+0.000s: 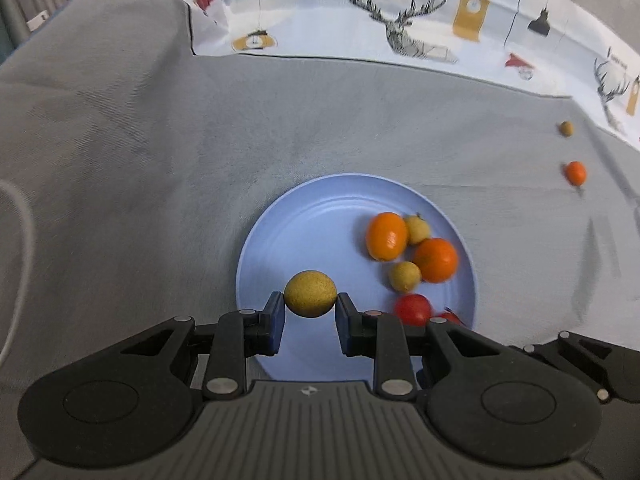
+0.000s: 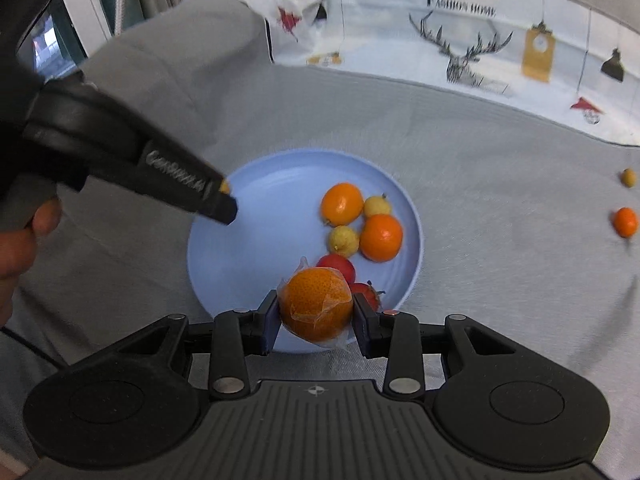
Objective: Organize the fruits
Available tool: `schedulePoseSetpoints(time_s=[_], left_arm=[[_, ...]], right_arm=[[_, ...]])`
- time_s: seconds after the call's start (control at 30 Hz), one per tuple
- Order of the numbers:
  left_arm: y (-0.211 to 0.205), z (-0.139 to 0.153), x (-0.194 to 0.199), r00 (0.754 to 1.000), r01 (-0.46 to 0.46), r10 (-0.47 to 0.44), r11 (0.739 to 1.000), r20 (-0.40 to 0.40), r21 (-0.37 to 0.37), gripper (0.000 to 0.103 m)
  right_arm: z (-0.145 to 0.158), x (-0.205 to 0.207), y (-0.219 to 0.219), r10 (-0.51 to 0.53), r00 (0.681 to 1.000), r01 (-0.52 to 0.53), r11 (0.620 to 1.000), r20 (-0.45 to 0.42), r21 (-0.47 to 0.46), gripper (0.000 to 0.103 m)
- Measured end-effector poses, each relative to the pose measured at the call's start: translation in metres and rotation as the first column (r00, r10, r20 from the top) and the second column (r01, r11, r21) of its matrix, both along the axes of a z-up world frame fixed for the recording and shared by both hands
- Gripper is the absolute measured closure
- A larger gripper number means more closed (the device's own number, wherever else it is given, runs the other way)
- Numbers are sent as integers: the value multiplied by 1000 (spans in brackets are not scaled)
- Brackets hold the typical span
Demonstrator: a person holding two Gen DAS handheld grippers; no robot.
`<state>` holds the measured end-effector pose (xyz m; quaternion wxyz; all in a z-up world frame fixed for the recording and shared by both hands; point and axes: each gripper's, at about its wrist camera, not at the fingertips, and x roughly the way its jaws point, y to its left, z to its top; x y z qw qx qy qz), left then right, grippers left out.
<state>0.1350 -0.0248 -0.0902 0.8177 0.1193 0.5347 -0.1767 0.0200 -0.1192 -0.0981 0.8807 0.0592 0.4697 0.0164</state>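
A light blue plate (image 1: 312, 216) lies on the grey cloth and holds two oranges (image 1: 386, 236), two small yellow fruits (image 1: 405, 276) and two red fruits (image 1: 413, 309). My left gripper (image 1: 310, 302) is shut on a round yellow fruit (image 1: 310, 293) above the plate's near left part. In the right wrist view the plate (image 2: 256, 184) shows again. My right gripper (image 2: 316, 312) is shut on a plastic-wrapped orange (image 2: 316, 309) over the plate's near rim. The left gripper (image 2: 224, 196) reaches in from the left over the plate.
A small orange fruit (image 1: 575, 173) and a small yellow-brown fruit (image 1: 566, 128) lie on the cloth far right; both also show in the right wrist view, orange (image 2: 625, 221) and yellow (image 2: 628, 177). A white deer-print cloth (image 1: 400, 20) covers the back. A white cable (image 1: 20, 256) runs at left.
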Motion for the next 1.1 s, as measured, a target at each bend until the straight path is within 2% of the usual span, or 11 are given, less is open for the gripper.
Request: schedulePoseSetpoints(time_s=[0.07,0.1,0.13,0.17,0.2,0.23,0.37,0.47,0.7,0.9,1.1], left_arm=[[-6,-9,6,1000,13,-13,1000,-8,18,73],[-7,-12,9,1000,20,-20,1000,-6,19,67],[-8,-13,11,1000,28,-28,999,-1,17,46],[-8,-12,13,1000,23,-23,1000,13,11,34],[-5,-9,13,999,8,-8,1000,37,3,12],[-2,-4,12,998,-3,3,1000,61,-5,5],[14,18,-5,997,-13,16,999,77,-40,2],[29,30,-30,998,-42,45,997,47,-62,1],[59,48,-96,987,-158,159,987,16,-33,1],[68,67,-145,986,-143,145,989,77,-28,1],[78,84,-176,981,-149,155,987,116,-59,1]], right_arm=[[-8,8,0,0,1000,0,1000,-14,4,63],[-11,12,0,0,1000,0,1000,-21,2,63],[-13,15,0,-2,1000,2,1000,-23,0,62],[-13,17,-1,-7,1000,7,1000,-20,-3,50],[-12,18,-2,-10,1000,10,1000,-16,-8,34],[-10,20,-3,-15,1000,15,1000,-9,-16,30],[8,9,-8,-12,1000,13,999,23,-43,18],[22,-14,-14,-28,999,29,999,15,-28,16],[51,-73,-2,-60,998,60,998,16,-10,9],[81,-110,6,-83,991,88,995,105,-52,7],[103,-144,15,-79,978,97,991,192,-89,6]])
